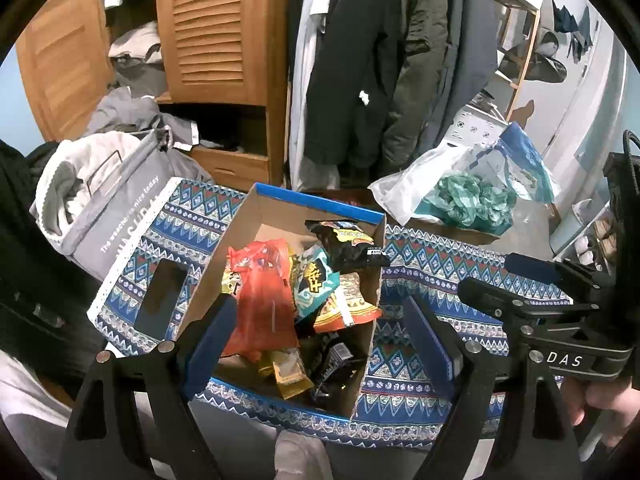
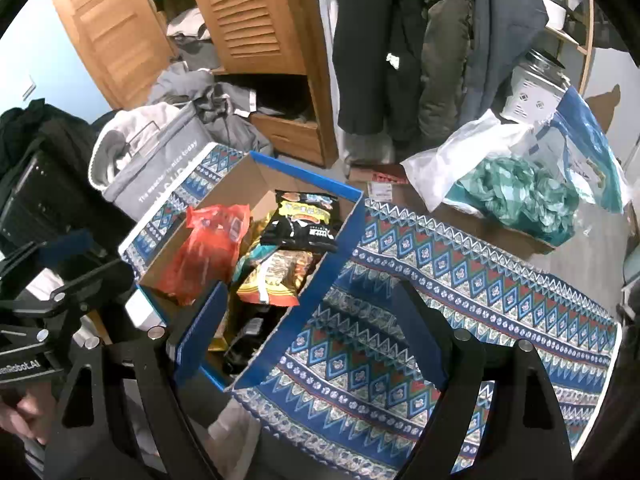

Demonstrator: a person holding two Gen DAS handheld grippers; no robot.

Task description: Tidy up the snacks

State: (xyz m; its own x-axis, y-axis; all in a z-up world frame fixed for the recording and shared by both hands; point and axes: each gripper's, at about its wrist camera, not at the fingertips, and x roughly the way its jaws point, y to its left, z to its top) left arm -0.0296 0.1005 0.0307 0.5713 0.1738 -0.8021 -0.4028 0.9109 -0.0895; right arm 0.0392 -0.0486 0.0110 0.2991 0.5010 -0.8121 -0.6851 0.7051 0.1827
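An open cardboard box [image 1: 256, 216] with blue patterned sides holds several snack packets: an orange-red bag [image 1: 260, 300], a black bag [image 1: 348, 248] on top, a teal packet [image 1: 316, 280] and a yellow one [image 1: 288, 376]. The box [image 2: 344, 216] also shows in the right wrist view, with the red bag [image 2: 208, 248] and black bag [image 2: 304, 224]. My left gripper [image 1: 320, 332] is open and empty above the box's near end. My right gripper [image 2: 312, 328] is open and empty over the box's right wall and its folded-out patterned flap [image 2: 460, 300].
A grey fabric bag [image 1: 108, 216] of clothes stands left of the box. A clear plastic bag [image 1: 460, 192] with teal stuff lies at the back right. A wooden wardrobe [image 1: 216, 40] and hanging coats [image 1: 360, 60] stand behind. The right gripper's body [image 1: 560, 320] shows at right.
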